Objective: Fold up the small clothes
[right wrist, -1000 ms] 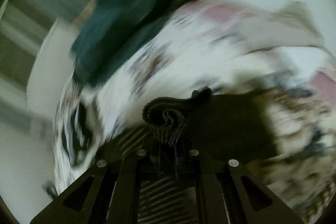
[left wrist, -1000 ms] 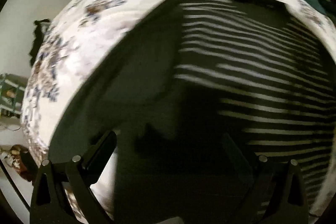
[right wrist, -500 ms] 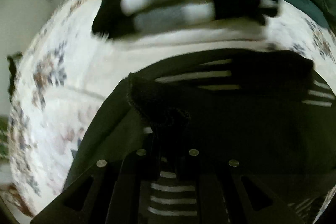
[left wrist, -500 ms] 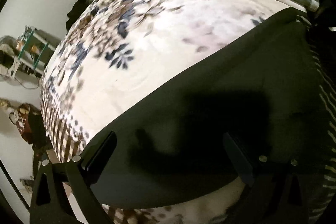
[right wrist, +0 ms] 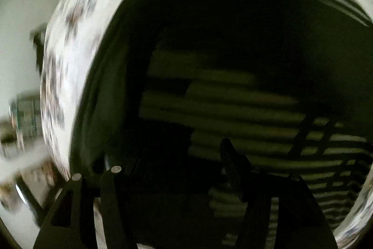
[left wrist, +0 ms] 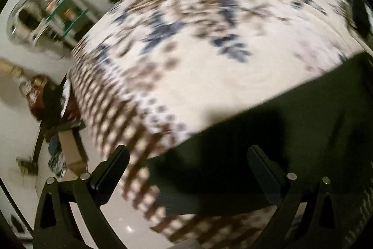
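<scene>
Since the earlier frames, the right gripper (right wrist: pixel 172 155) had let go of the bunched dark cloth; its jaws had just been opening and stood parted, nothing between them, over the dark striped garment (right wrist: pixel 233 97) that filled its view from 12 to 6 o'clock. One such garment showed. The left gripper (left wrist: pixel 188 158) had swung off the stripes toward the bed's edge; its jaws were spread wide and empty above the garment's plain dark edge (left wrist: pixel 291 132) at 4 o'clock. Outward, one floral bedspread (left wrist: pixel 209 39) lay beneath, checked along its border at 7 o'clock. At 10 o'clock stood one green-framed shelf (left wrist: pixel 67 13); at 8 o'clock, one cardboard box (left wrist: pixel 70 151) on the floor. Motion blur left no writing readable.
</scene>
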### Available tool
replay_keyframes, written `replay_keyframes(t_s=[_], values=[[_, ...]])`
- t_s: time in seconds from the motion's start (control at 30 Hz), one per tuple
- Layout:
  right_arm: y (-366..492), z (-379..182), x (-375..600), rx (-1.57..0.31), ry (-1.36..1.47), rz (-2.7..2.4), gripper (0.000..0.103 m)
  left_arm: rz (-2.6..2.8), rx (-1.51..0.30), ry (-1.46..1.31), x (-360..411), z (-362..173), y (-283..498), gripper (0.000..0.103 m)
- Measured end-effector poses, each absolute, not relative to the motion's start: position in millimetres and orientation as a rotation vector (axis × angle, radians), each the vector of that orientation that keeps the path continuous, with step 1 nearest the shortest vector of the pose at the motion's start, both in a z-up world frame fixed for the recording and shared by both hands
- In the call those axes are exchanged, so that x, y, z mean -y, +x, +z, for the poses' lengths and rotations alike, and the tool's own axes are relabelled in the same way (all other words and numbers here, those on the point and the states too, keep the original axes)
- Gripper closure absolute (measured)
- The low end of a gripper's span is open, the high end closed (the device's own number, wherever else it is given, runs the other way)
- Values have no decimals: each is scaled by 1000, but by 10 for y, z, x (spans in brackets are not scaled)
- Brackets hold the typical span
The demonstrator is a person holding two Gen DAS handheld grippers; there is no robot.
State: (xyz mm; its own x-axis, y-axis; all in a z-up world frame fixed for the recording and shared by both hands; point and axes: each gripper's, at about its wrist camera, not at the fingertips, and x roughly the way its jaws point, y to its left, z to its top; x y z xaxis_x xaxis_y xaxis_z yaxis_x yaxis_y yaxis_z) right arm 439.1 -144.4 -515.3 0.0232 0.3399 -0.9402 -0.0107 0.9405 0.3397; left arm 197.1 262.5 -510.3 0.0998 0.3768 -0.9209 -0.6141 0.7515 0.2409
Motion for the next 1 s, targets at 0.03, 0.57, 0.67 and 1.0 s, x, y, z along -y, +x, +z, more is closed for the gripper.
replay_keyframes(t_s=[0.03,0.57,0.67,1.0], values=[[4508,-5147,1452,-1497,308,264,40,760,-1281,-248,-2712,-5125,1894,0],[4274,-5592,1303,-1622,284,236,40,681,-1292,-749,-3277,-5990,1306,28],[4078,-5640,1447,-1647,365,180,40,708,-1265,-613,-3151,-5795,1413,100],[3863,-5499,1333,-1566,374,122,40,700,-886,-721,-4215,-4844,1975,101]])
